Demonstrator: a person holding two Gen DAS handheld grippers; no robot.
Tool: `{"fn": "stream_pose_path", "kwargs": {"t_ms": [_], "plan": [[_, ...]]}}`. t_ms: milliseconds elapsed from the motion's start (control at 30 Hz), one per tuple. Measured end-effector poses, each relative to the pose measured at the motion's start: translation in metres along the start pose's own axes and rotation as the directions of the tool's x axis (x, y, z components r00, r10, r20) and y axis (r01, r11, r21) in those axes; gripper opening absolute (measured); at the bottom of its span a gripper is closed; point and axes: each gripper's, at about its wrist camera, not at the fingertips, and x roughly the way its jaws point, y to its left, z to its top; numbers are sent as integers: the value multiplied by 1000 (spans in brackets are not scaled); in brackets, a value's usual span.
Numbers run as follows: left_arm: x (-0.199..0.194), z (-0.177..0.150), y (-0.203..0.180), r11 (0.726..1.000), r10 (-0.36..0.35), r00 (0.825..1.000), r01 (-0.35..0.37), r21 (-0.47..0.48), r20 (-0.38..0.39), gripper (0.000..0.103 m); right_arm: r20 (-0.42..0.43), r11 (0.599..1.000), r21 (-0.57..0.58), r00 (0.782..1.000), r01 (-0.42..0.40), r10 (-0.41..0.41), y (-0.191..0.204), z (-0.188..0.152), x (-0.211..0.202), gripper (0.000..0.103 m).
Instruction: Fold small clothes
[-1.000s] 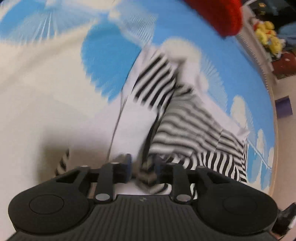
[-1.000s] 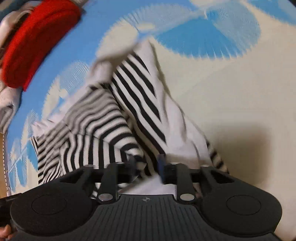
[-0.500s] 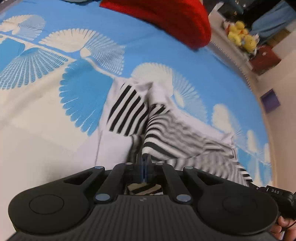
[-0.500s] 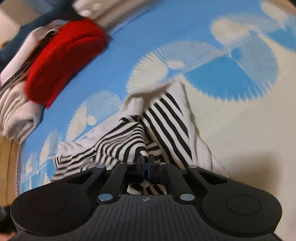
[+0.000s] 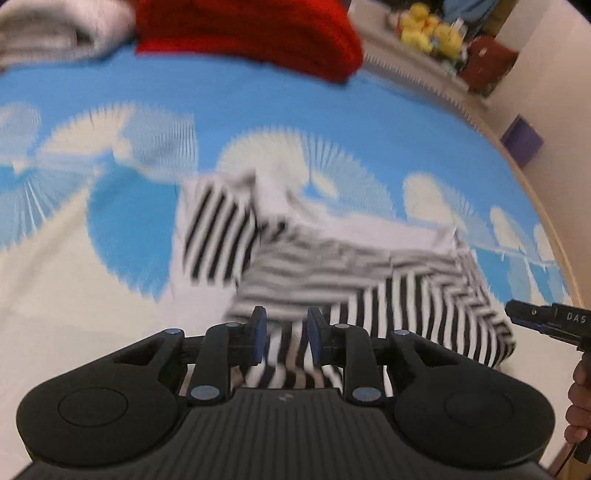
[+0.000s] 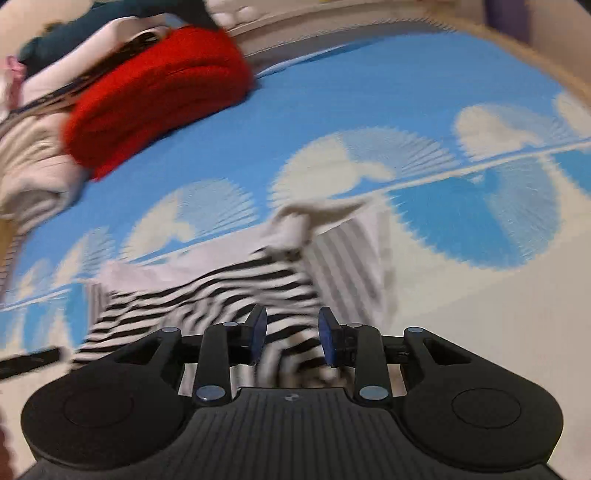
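Note:
A small black-and-white striped garment (image 5: 332, 266) lies rumpled on a blue and cream patterned mat (image 5: 332, 118); it also shows in the right wrist view (image 6: 229, 295). My left gripper (image 5: 284, 332) is open, its fingers just above the garment's near edge with striped cloth showing between and below them. My right gripper (image 6: 291, 332) is open over the same near edge. The right gripper's tip (image 5: 543, 321) shows at the right edge of the left wrist view. Both views are blurred by motion.
A folded red knit (image 5: 251, 33) lies at the mat's far side, also seen in the right wrist view (image 6: 159, 99), beside a pile of pale clothes (image 6: 33, 166). Yellow plush toys (image 5: 428, 29) and a purple box (image 5: 522, 140) sit beyond the mat's edge.
Both grippers were shut on the striped garment half a second ago and have since opened, letting it go. The garment has dropped onto the mat and both cameras have tilted up.

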Motion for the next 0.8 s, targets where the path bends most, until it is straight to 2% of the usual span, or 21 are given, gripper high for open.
{"fn": "stream_pose_path", "kwargs": {"t_ms": [33,67,100,133,167,233,267,300,333,367,400,433,467,500,567,633,700,800], "plan": [[10,-4,7,1000,-9,999,8,-22,-49,26,-34,1000,19,999,-22,23,-2,-3,7,32],[23,-7,14,999,10,994,-15,-45,-110,25,-80,999,33,996,-32,34,-5,-7,16,33],[33,-10,22,996,52,986,-62,-61,-159,15,-163,998,50,986,-24,32,-11,-12,31,33],[38,-13,27,993,87,978,-102,-68,-191,10,-248,997,77,969,16,4,-18,-18,47,31],[38,-9,26,993,83,978,-99,-72,-189,10,-293,991,115,956,63,-27,-27,-23,58,30],[26,-3,20,996,55,989,-64,-58,-139,11,-306,986,151,952,72,-23,-34,-24,61,28],[22,-2,16,999,39,995,-42,-34,-93,12,-299,990,131,954,60,-18,-32,-21,59,28],[24,-3,15,999,36,996,-37,-8,-80,13,-293,993,101,956,55,-24,-30,-20,57,29],[33,-7,15,998,69,990,-67,17,-126,13,-295,996,74,955,57,-32,-29,-19,56,29],[43,-13,20,996,94,972,-91,24,-215,13,-312,993,103,950,60,-25,-33,-20,56,29],[40,-14,25,996,89,969,-91,-1,-232,13,-334,982,178,943,59,4,-39,-20,52,29],[23,-12,26,995,92,975,-100,-30,-204,12,-337,968,247,941,52,35,-42,-19,41,29],[0,-8,23,995,87,984,-93,-31,-154,14,-295,956,289,954,41,49,-45,-11,19,29],[-29,-5,17,998,67,994,-68,-9,-85,17,-230,958,284,972,32,36,-43,-4,-7,29],[-81,-2,9,999,35,999,-35,16,23,21,-93,975,224,995,1,20,-36,7,-63,34],[-127,-12,5,999,10,995,-14,37,99,25,29,984,172,999,-48,44,-37,8,-116,43],[-165,-36,3,999,-6,990,-1,50,142,32,128,988,131,990,-83,66,-49,-7,-164,48],[-198,-87,4,998,-28,983,17,62,184,42,187,991,105,980,-85,65,-75,-45,-197,56]]}}
